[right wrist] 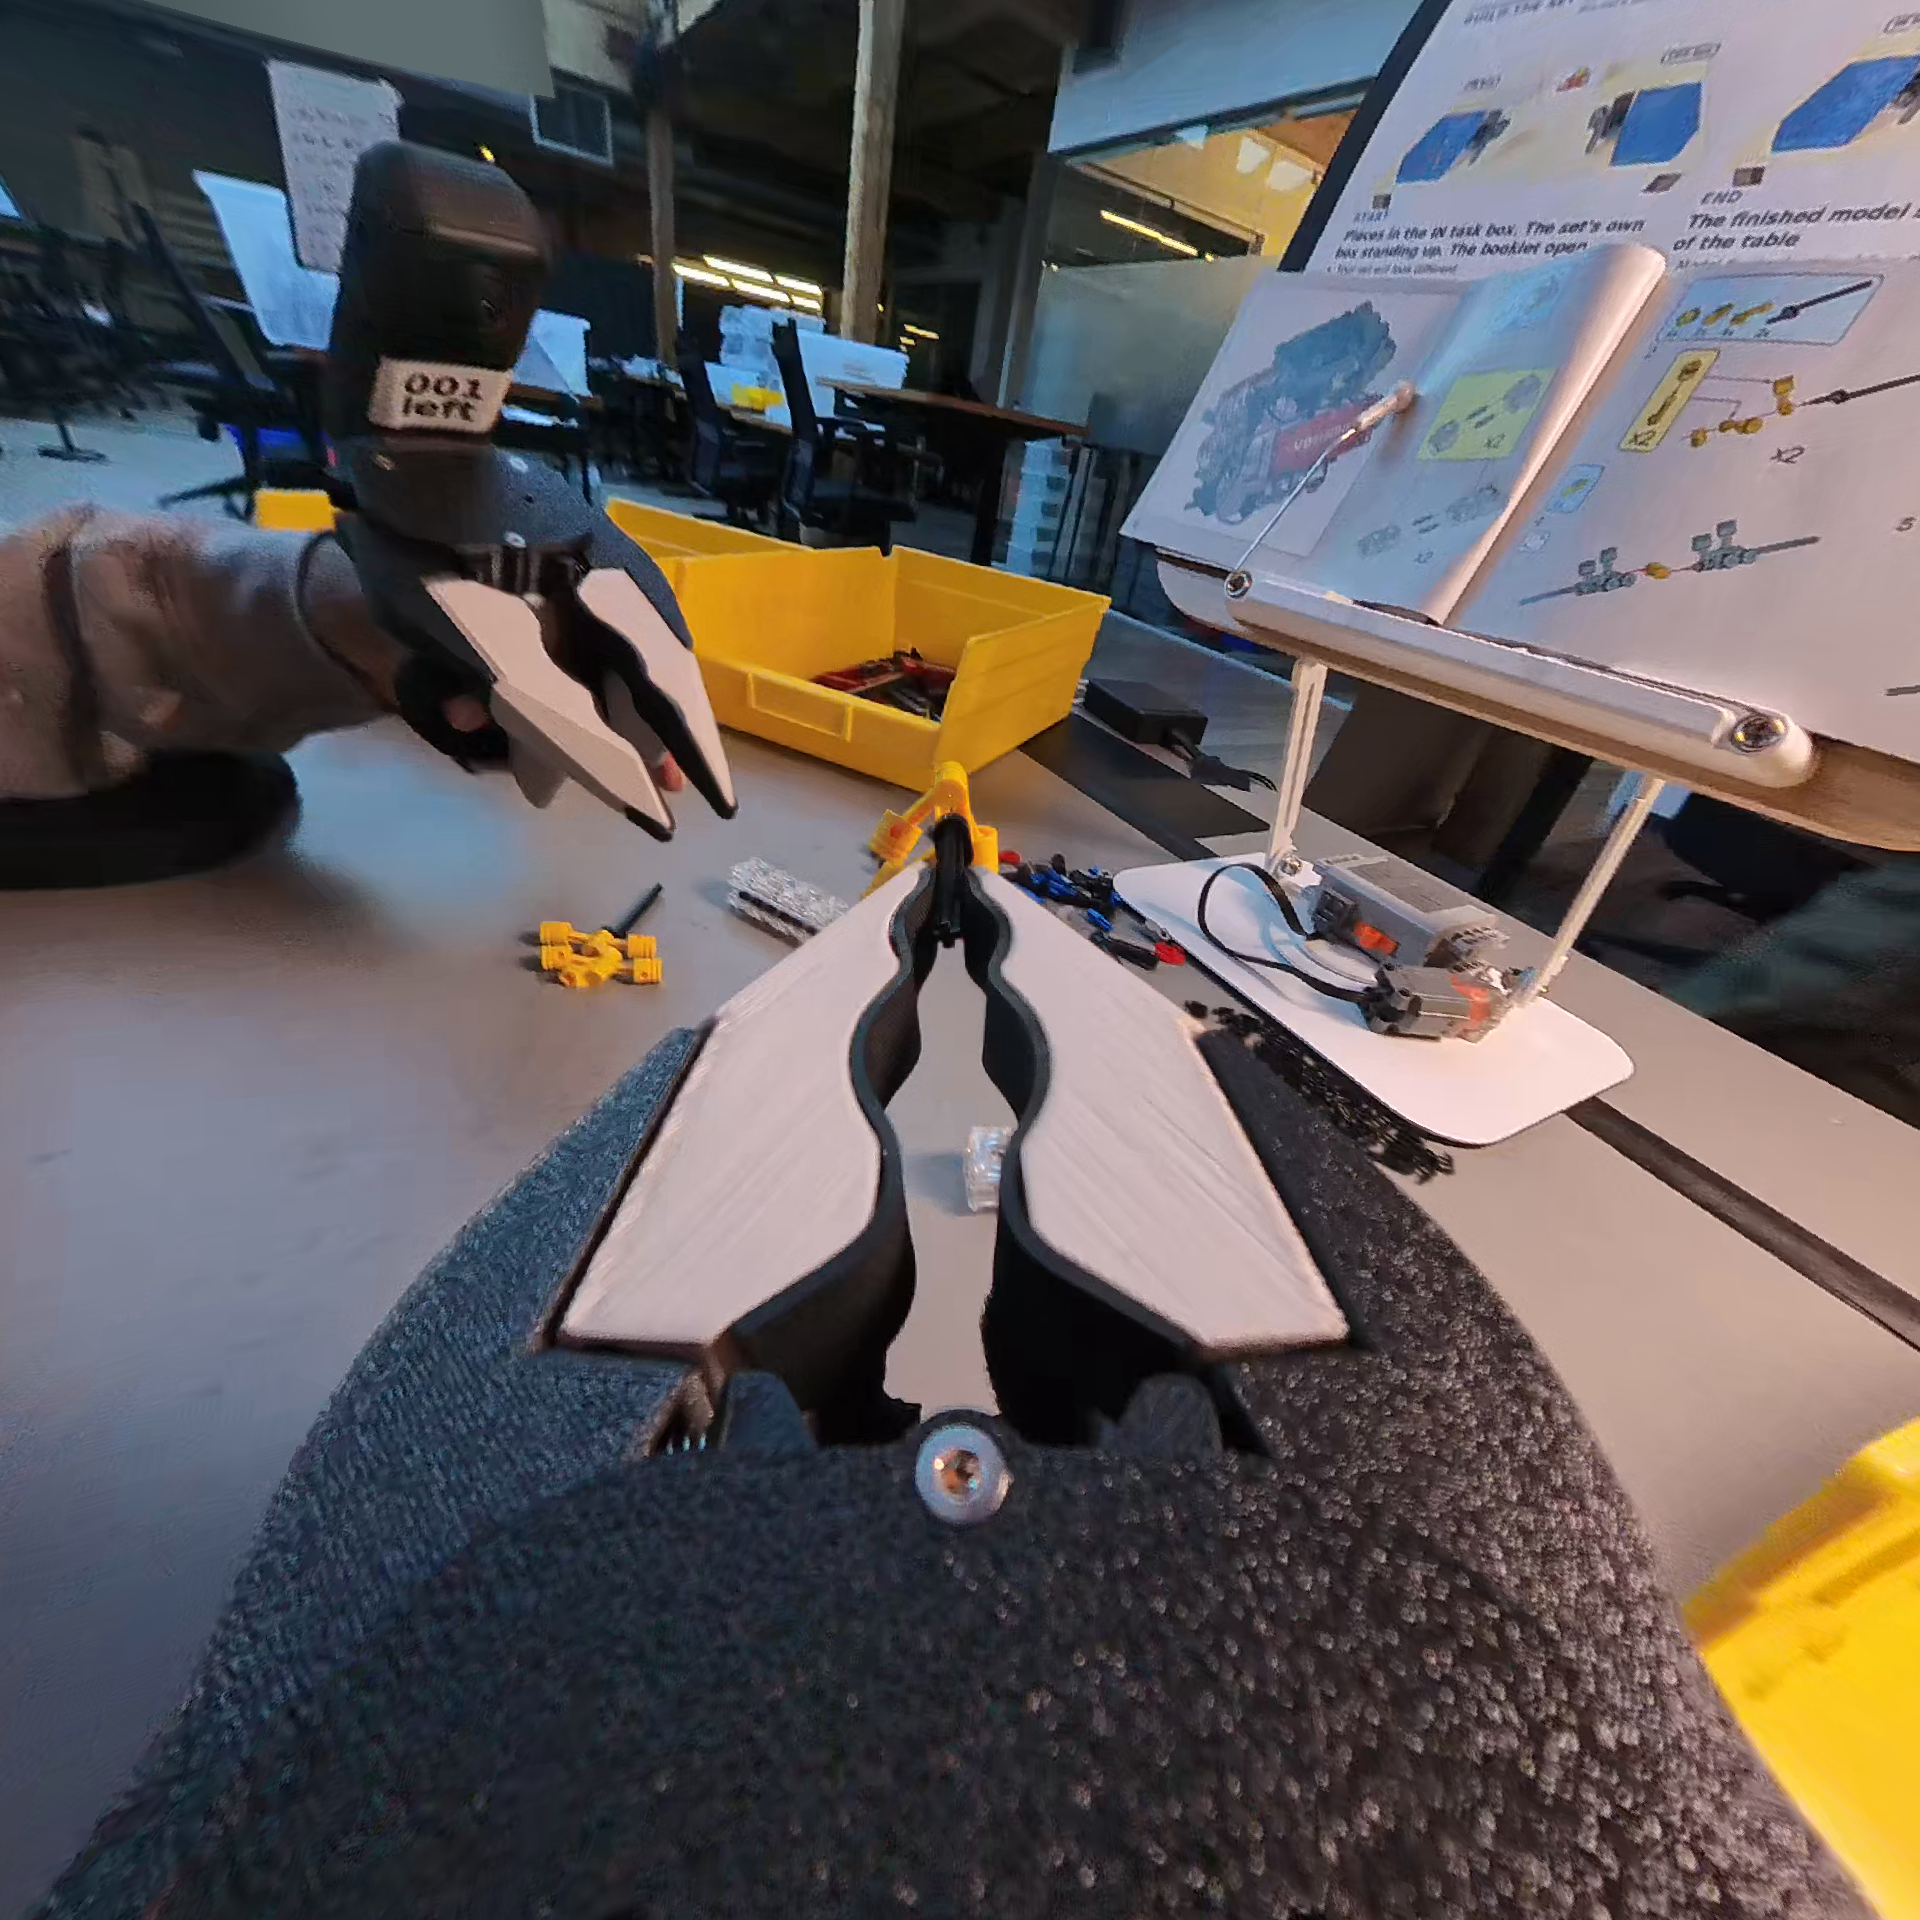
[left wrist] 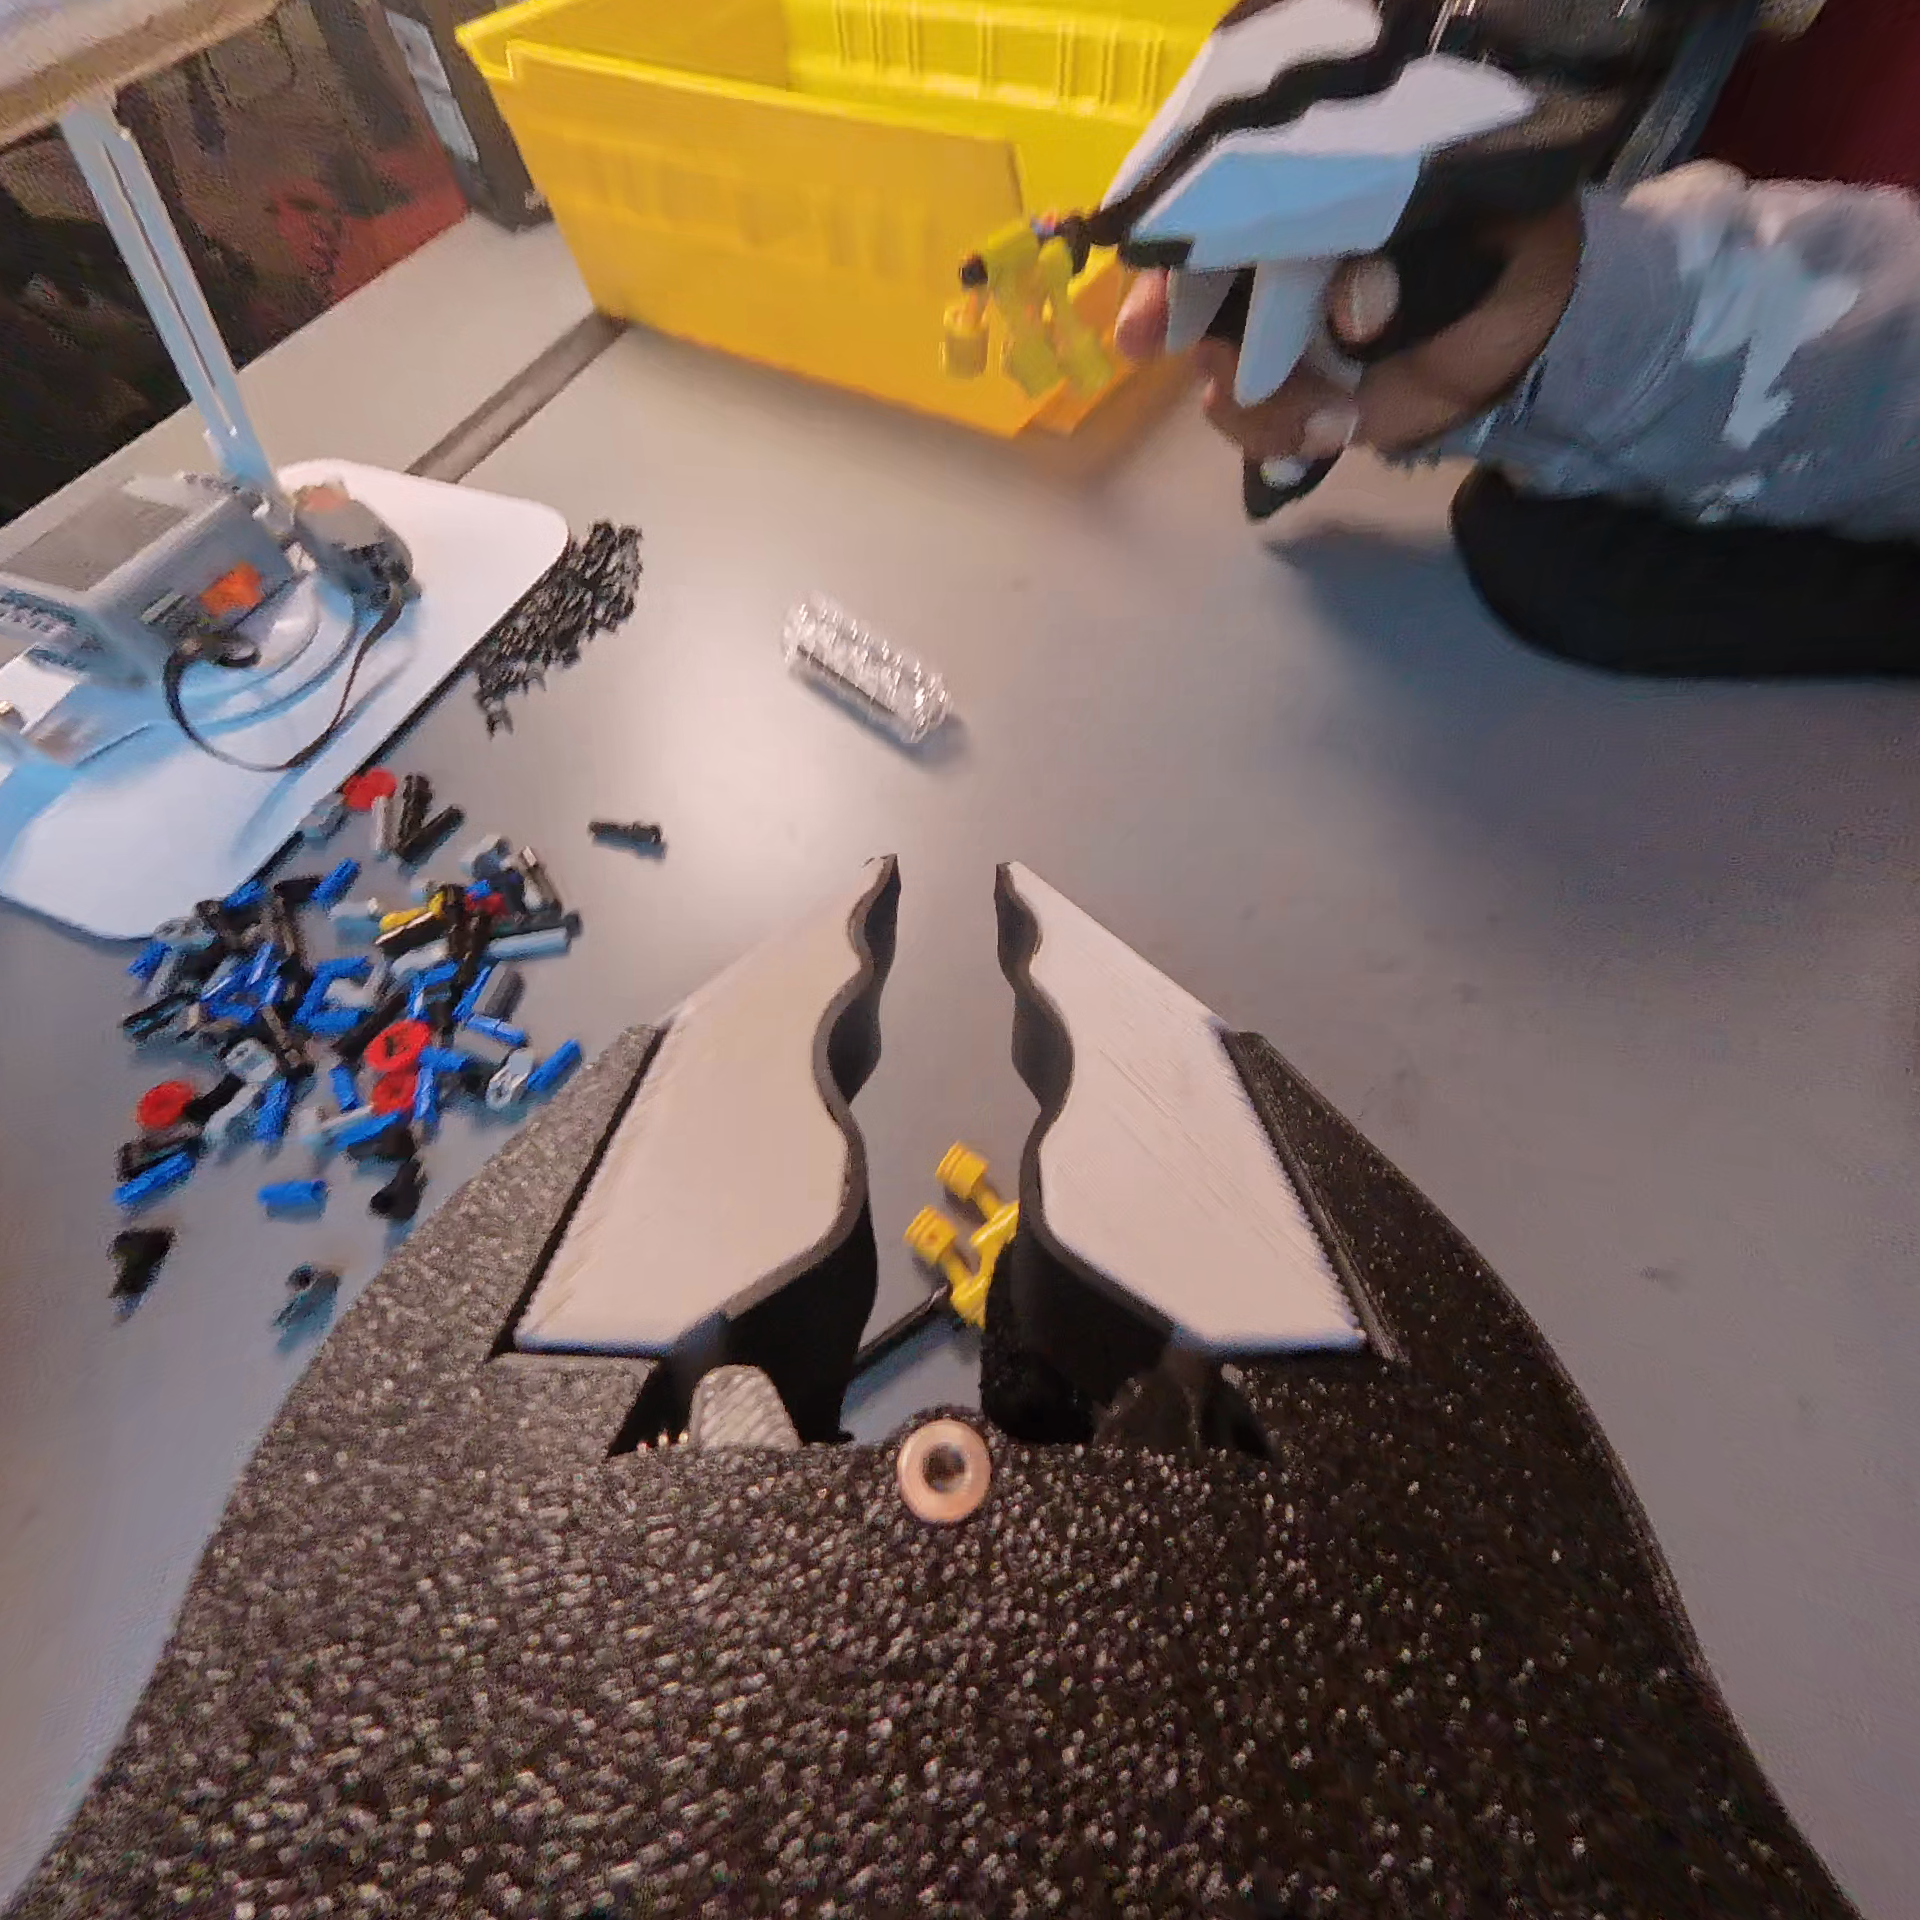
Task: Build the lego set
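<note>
Grey table (left wrist: 1247, 831) holds loose pieces (left wrist: 343, 1029); our right gripper (right wrist: 948, 883) pinches 1 yellow subassembly (right wrist: 935, 821), left gripper (left wrist: 945, 883) spread empty; most building remains.

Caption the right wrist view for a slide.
Right gripper pinches a black axle carrying yellow parts; open left gripper hovers above a yellow assembly.

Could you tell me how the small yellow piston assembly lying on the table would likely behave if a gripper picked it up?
The yellow piston assembly looks like small plastic parts on a thin black axle, so it is probably light. Its joined pieces may swivel or slide apart under a squeeze. The round piston ends suggest that it could roll if nudged.
</note>
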### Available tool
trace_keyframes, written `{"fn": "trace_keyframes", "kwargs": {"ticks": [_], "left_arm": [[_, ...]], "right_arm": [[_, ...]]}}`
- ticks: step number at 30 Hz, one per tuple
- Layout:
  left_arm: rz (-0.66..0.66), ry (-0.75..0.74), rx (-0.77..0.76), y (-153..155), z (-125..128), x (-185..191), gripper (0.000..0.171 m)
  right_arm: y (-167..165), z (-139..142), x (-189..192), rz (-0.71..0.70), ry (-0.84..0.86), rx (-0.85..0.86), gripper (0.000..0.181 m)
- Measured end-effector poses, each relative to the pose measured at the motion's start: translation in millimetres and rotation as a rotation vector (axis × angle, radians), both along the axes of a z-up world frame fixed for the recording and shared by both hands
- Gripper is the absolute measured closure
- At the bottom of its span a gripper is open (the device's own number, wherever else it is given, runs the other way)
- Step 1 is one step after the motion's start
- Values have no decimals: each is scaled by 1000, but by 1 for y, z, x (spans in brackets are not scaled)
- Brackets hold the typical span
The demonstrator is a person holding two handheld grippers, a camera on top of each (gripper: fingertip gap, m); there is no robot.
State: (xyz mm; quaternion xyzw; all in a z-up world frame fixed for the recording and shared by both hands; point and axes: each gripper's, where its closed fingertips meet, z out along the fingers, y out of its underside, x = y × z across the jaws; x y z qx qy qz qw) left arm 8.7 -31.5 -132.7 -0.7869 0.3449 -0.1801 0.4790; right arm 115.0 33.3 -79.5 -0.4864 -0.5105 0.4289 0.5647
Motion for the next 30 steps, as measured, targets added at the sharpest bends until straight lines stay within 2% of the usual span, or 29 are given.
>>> {"fn": "trace_keyframes", "kwargs": {"ticks": [4, 8, 11, 13, 18, 24, 30], "left_arm": [[-40, -243, 26, 9, 24, 43, 148], [-127, -484, -61, 5, 40, 81, 146], [-179, -651, -138, 1, 54, 97, 146], [-187, -702, -155, 0, 59, 100, 146], [-184, -730, -140, -2, 67, 98, 146], [-89, -601, -63, 7, 53, 77, 142], [-61, -549, 30, 6, 64, 52, 147]], "right_arm": [[-16, 13, -5, 81, 87, -69, 178], [-33, 24, -10, 152, 153, -113, 178], [-43, 28, -14, 179, 167, -108, 178], [-48, 28, -16, 192, 169, -106, 178], [-54, 26, -19, 198, 158, -82, 178], [-52, 24, -19, 180, 148, -61, 178], [-50, 22, -17, 162, 128, -11, 178]]}}
